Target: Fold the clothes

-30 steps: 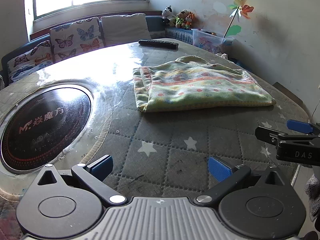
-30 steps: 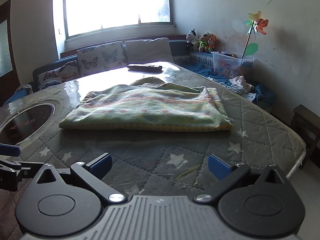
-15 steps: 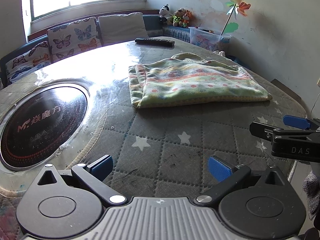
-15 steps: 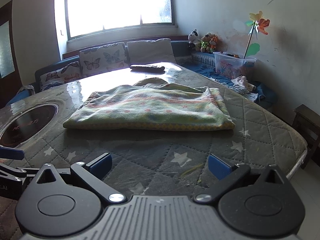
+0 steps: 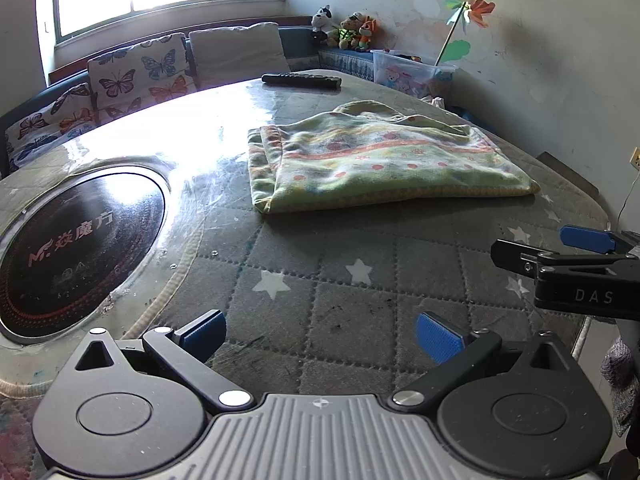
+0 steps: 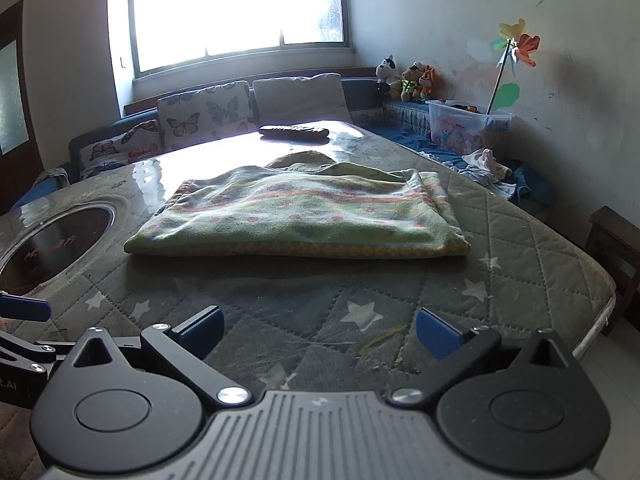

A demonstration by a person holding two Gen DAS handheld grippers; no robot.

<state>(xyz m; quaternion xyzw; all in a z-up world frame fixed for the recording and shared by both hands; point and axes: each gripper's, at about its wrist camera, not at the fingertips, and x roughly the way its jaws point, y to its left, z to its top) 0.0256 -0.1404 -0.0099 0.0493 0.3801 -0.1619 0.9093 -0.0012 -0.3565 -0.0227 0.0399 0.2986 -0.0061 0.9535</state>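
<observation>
Two grippers, both spread wide and holding nothing: left gripper and right gripper, low over near edge of table; surface quilted grey with white stars under glossy clear cover, scratched and glaring toward far edge; round black inset cooktop at left edge; folded garment, green with orange bands and dots, flat on right half, well apart from both tools; black remote at far edge; beyond: bright window, butterfly cushions, plush toys, pinwheel, clear storage bin along stained wall.
</observation>
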